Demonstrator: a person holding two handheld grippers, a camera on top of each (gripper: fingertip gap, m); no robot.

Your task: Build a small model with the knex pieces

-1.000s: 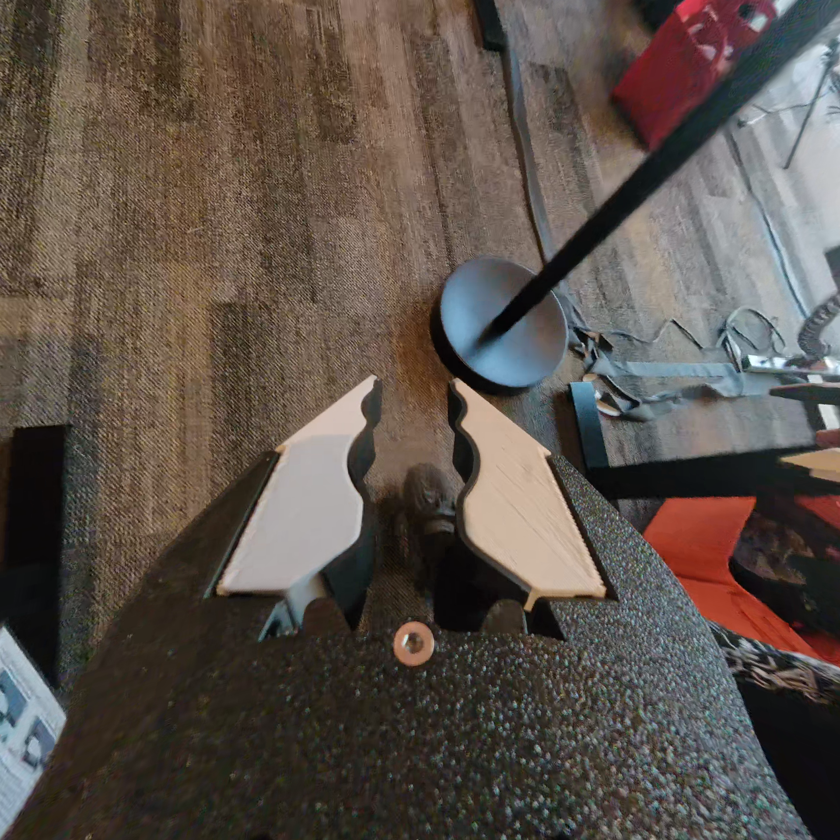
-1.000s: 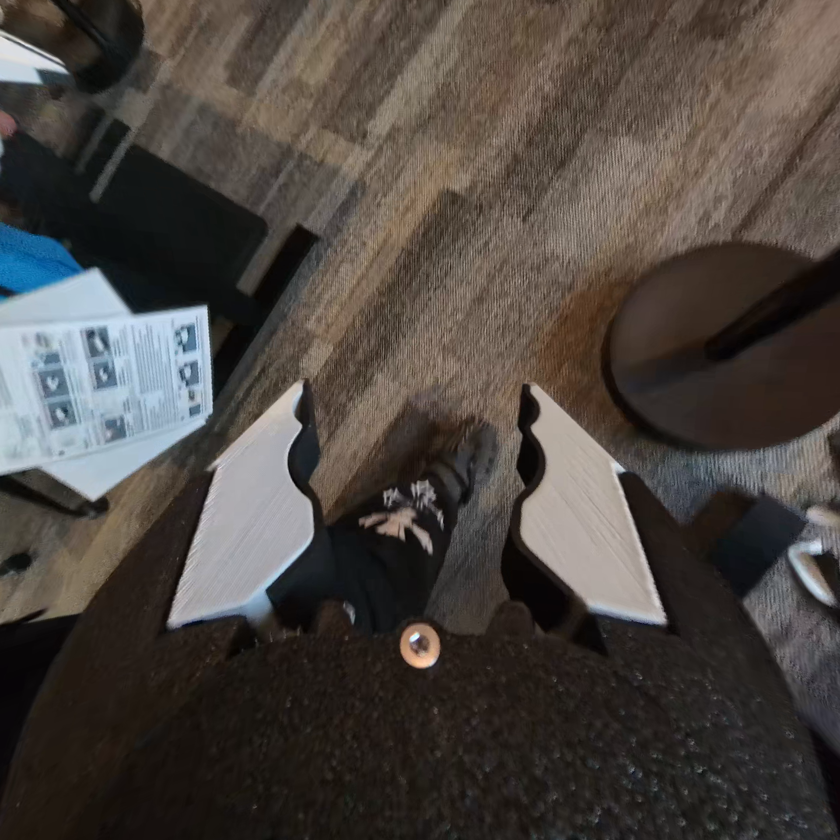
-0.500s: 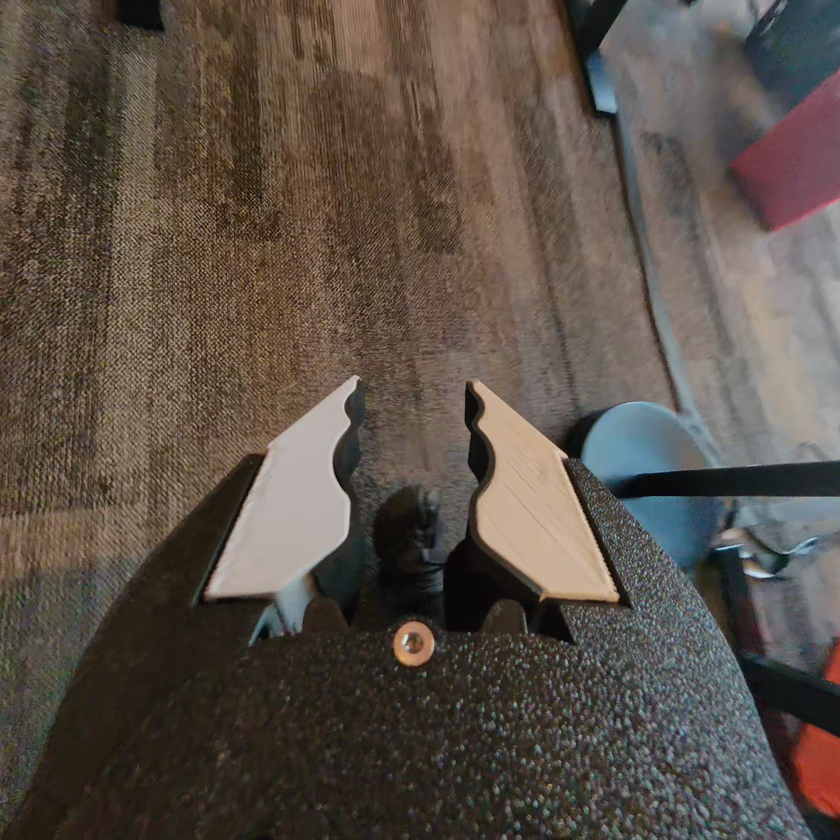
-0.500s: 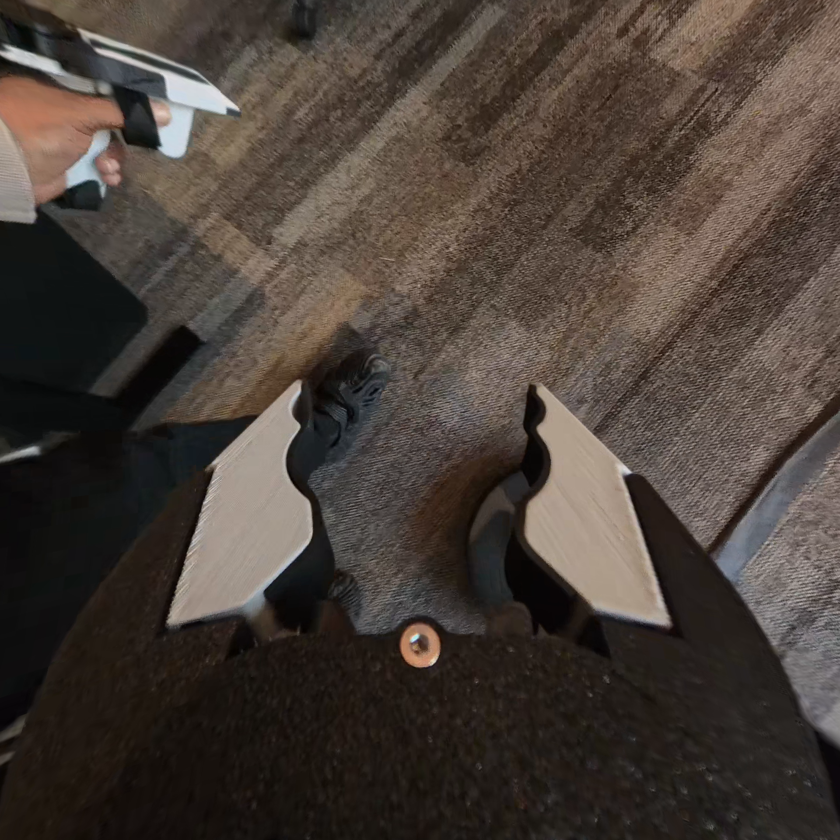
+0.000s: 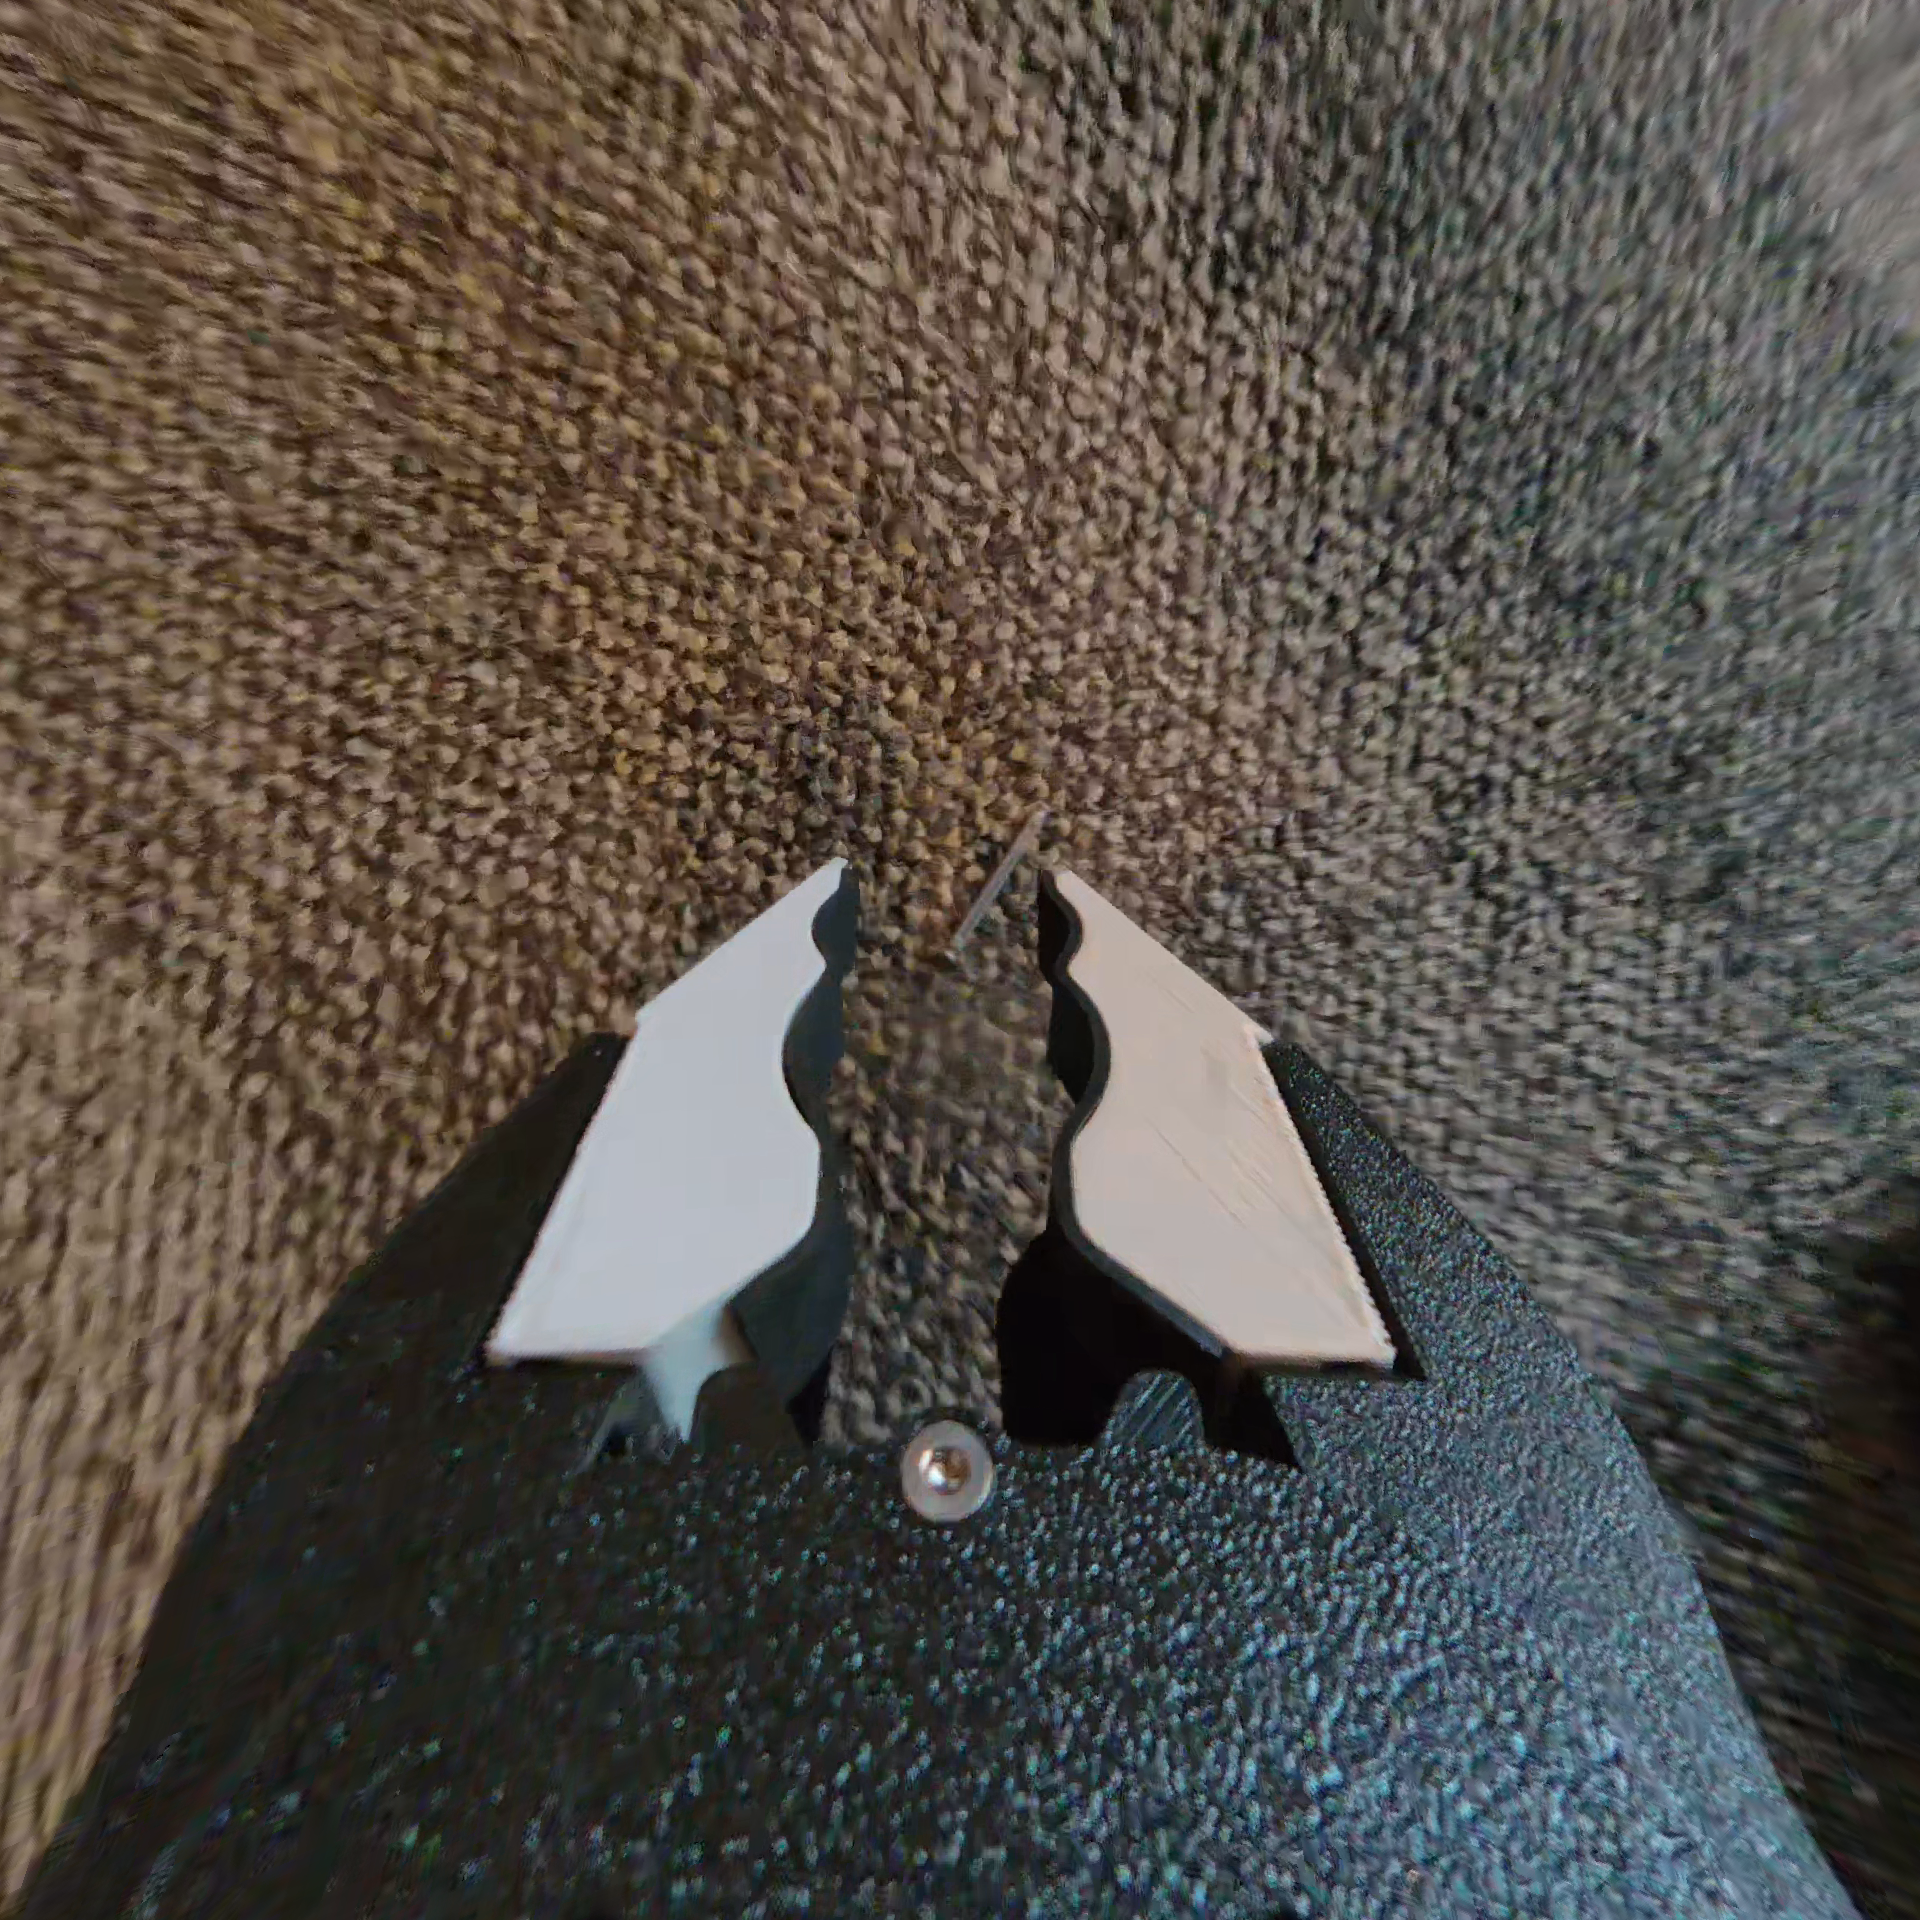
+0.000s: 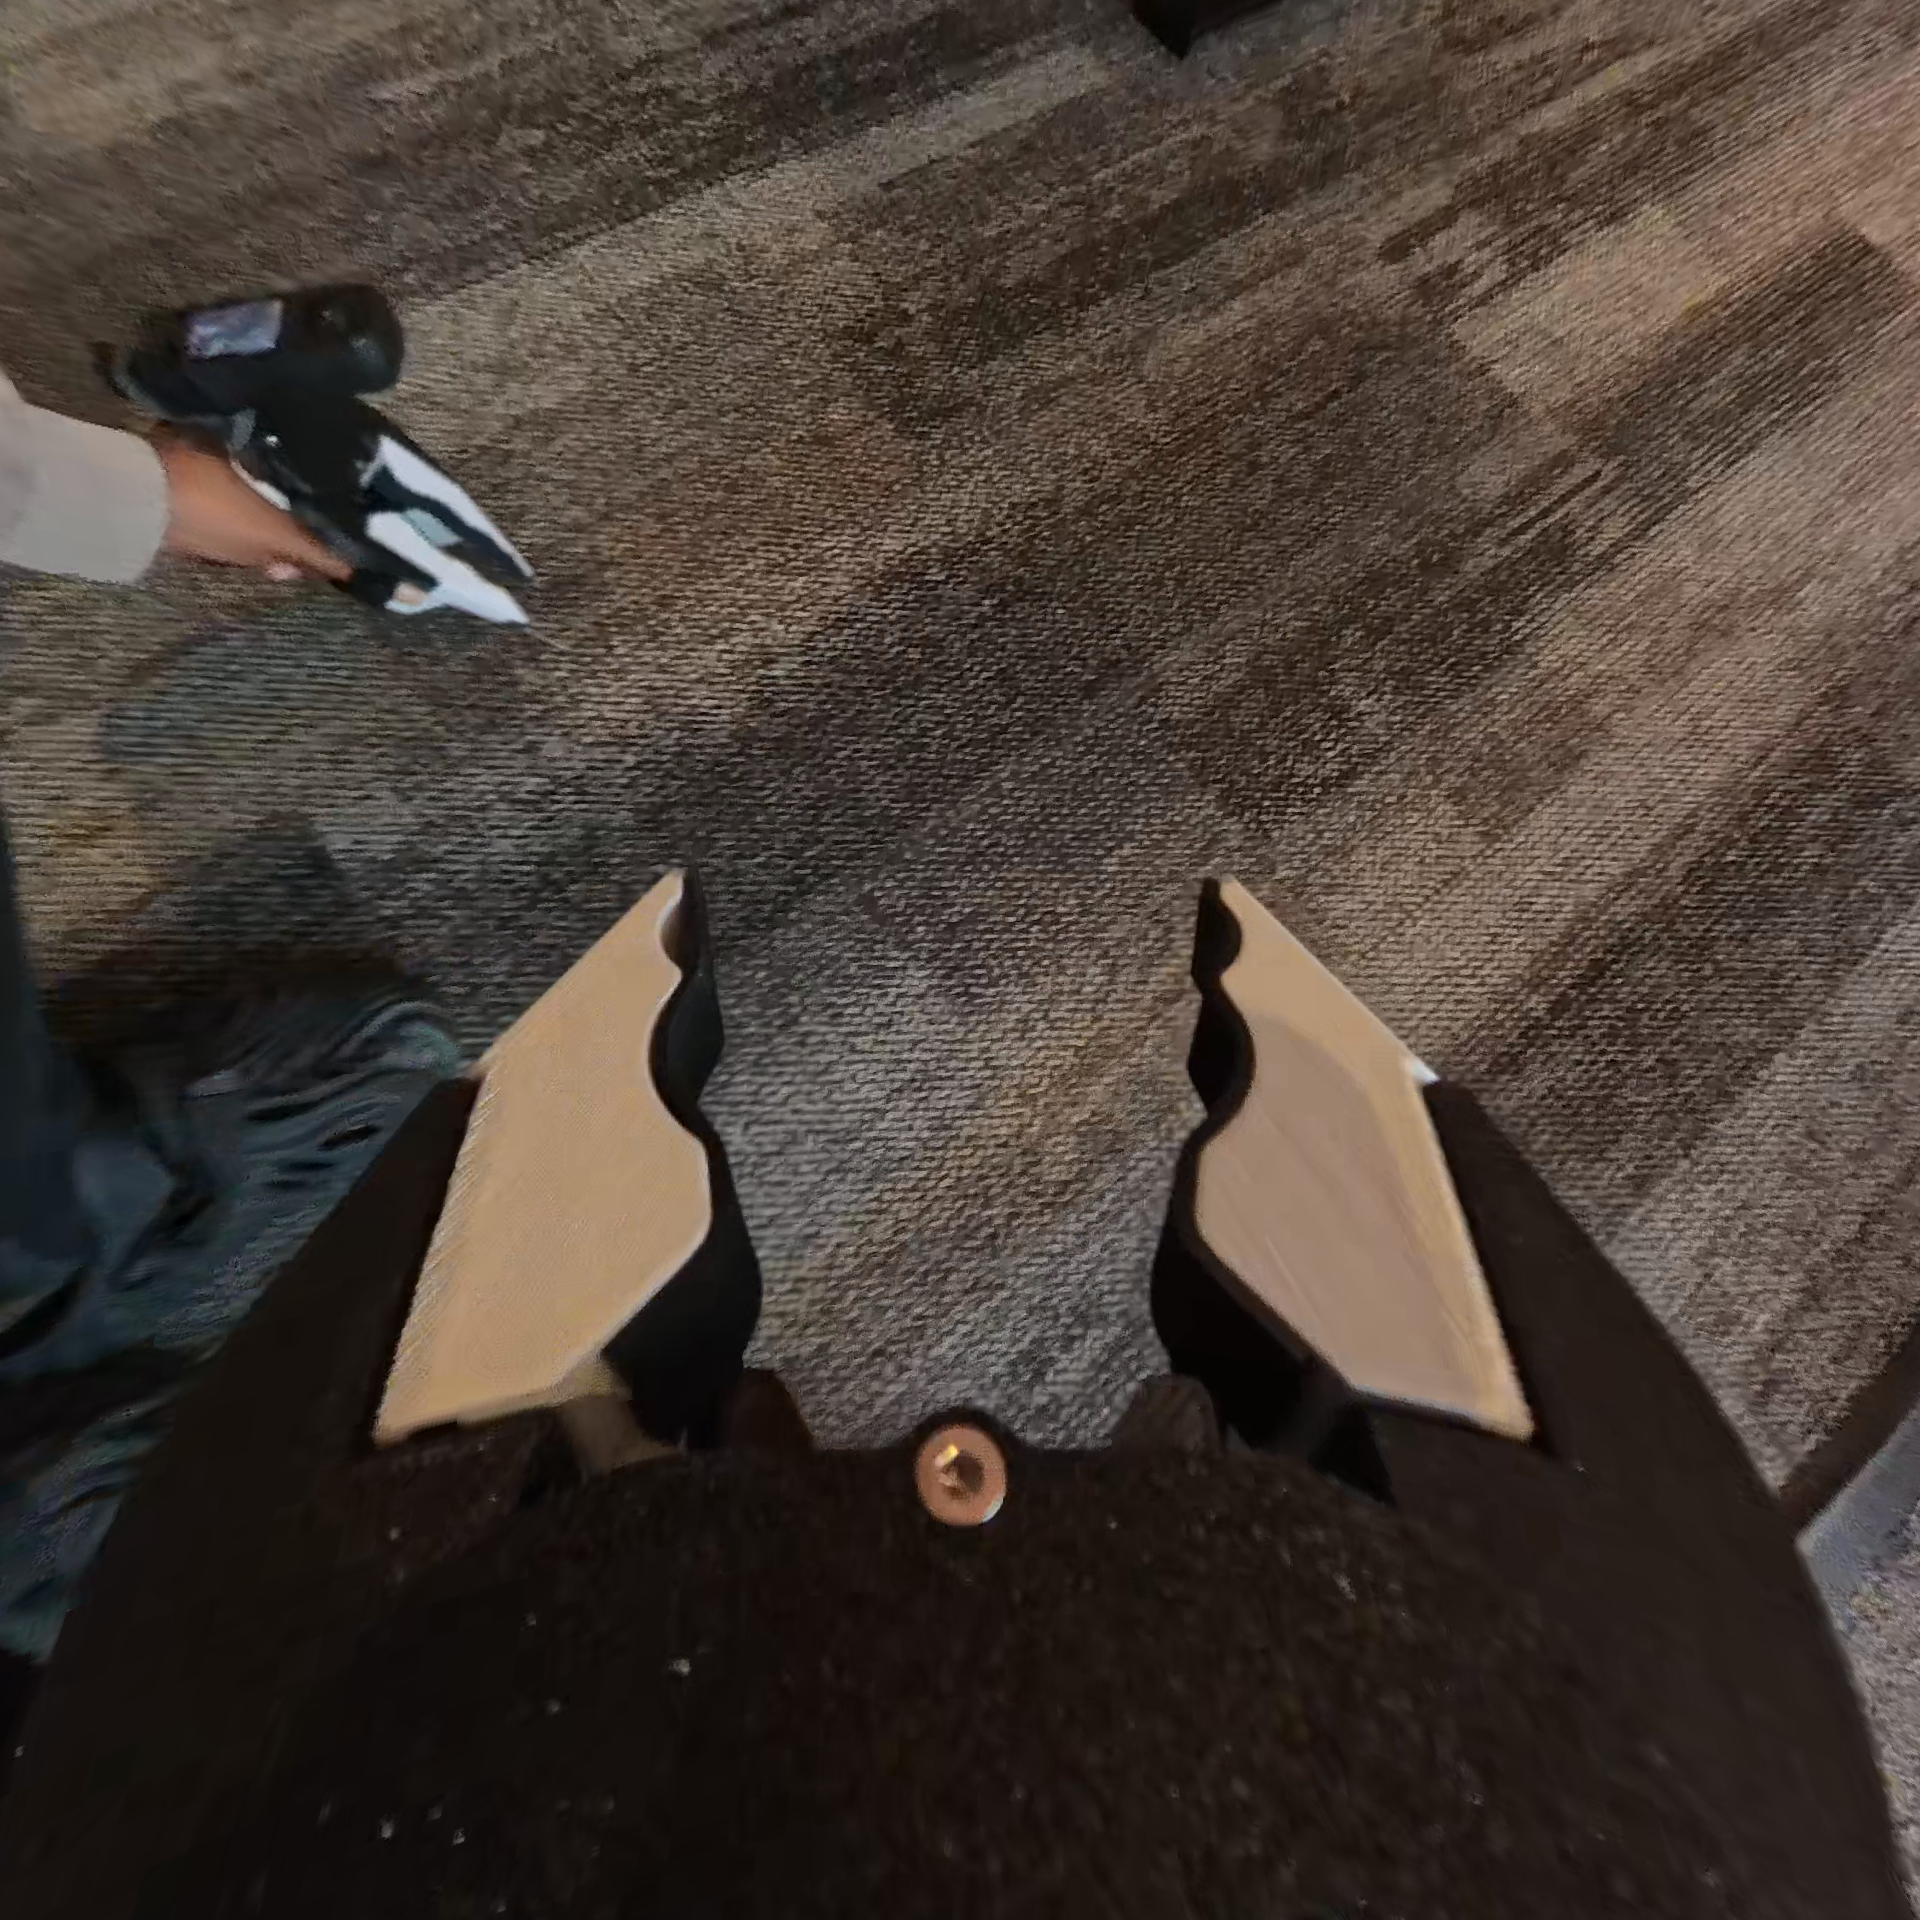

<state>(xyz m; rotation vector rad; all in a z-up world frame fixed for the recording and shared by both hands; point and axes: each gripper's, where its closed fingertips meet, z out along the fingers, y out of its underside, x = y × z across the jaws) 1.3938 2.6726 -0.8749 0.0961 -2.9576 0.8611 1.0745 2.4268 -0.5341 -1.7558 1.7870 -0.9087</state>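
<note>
Thin dark sliver (image 5: 995,883) lying slantwise on the carpet (image 5: 935,416), right between the tips of the left gripper (image 5: 943,868), a touch nearer the right-hand finger. Can't tell if it's a pin, a bit of wire or a stiff fibre, way too small. Left jaws parted by a narrow gap, pinching nothing, tips down very close to the pile; can't say for sure whether touching it. Nothing but nubby brown-grey carpet all round in the left wrist view, blurry toward the far right.

Handling guess: probably weighs next to nothing, looks straight so likely stiff rather than floppy, and thin enough to slip down into the loops or slide off the smooth finger faces. Best bet for a hold looks like mid-length, fingers closing across it rather than along it, with the very tips and not the scalloped part further back.

Right gripper (image 6: 945,881) spread wide, empty, hanging well above bare carpet. Over at far left in the right wrist view: the left gripper again, nose down toward the floor, gripped by a hand (image 6: 229,509) coming out of a pale sleeve (image 6: 62,488). Near left, a dark blurry shape (image 6: 260,1091), maybe a shoe, hard to call.
</note>
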